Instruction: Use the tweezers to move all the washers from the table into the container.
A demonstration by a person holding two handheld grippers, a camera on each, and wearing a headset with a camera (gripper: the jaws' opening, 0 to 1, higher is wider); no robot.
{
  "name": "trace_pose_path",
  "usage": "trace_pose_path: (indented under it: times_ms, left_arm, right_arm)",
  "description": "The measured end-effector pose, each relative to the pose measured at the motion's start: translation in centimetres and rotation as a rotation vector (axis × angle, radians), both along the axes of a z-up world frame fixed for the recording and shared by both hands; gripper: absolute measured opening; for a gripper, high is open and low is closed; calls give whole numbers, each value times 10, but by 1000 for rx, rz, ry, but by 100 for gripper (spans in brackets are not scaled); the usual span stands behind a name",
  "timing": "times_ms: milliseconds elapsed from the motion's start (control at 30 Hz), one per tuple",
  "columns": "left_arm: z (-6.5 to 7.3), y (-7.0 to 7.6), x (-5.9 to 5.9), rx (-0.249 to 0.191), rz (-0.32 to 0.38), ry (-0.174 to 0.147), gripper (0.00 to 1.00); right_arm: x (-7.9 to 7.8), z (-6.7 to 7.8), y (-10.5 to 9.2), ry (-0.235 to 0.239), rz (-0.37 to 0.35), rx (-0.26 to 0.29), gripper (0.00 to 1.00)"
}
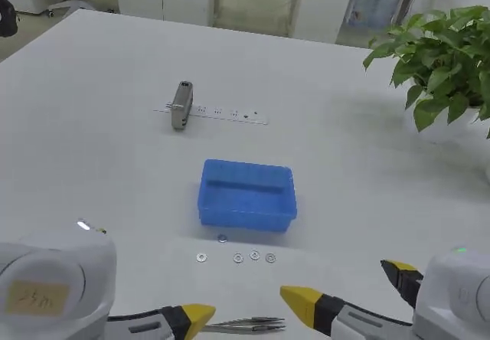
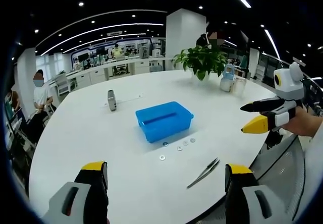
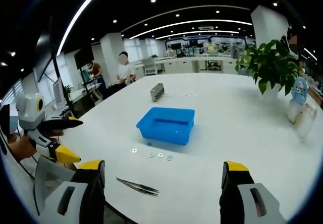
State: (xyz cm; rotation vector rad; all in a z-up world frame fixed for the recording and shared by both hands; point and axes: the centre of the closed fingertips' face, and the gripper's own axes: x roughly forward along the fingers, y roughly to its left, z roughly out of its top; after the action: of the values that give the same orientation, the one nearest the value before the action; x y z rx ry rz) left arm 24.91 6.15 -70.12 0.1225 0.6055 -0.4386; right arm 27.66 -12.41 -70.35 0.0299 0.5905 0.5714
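A big bright office room is stretching out behind the work, with people far back. The wide white table (image 1: 99, 87) is lying under everything, and a green plant (image 1: 444, 57) is standing at its far right side. You are holding both tongs low at the near edge, pointing forward. The left gripper (image 2: 166, 171) is spreading its jaws wide and gripping nothing. In the head view the bottom edge is cutting it off, so one yellow tip is showing. The right gripper (image 3: 164, 166) is also gaping wide and carrying nothing. The blue container (image 1: 246, 194) is sitting mid-table, and a grey block (image 1: 181, 105) is resting well behind it. The tweezers (image 1: 245, 325) are lying flat on the table between your grippers. The washers (image 1: 238, 258) are lying in a short row just in front of the container, with one more nearer its front wall. They are too small to make out well.
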Motion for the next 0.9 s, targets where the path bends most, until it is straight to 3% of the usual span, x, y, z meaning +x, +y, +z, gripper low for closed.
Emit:
trace_pose_path:
  times_ms: [200,433,700,833,900]
  left_arm:
    - [-9,-7,1,3,-22,28,99]
    - [-19,-11,1,37,-50,56,99]
    - [-19,-7,10,14,-49,49,99]
    - [-25,-9,12,2,-70,46,85]
    - [-33,-14,8,3,-120,82,85]
  right_arm:
    - [3,-9,2,26,9,-8,95]
    - [5,-18,4,52,18,-17,95]
    - [8,-28,4,58,29,-49,95]
    - [5,-36,5,86,45,-60,94]
    - [4,-38,5,93,50,-65,94]
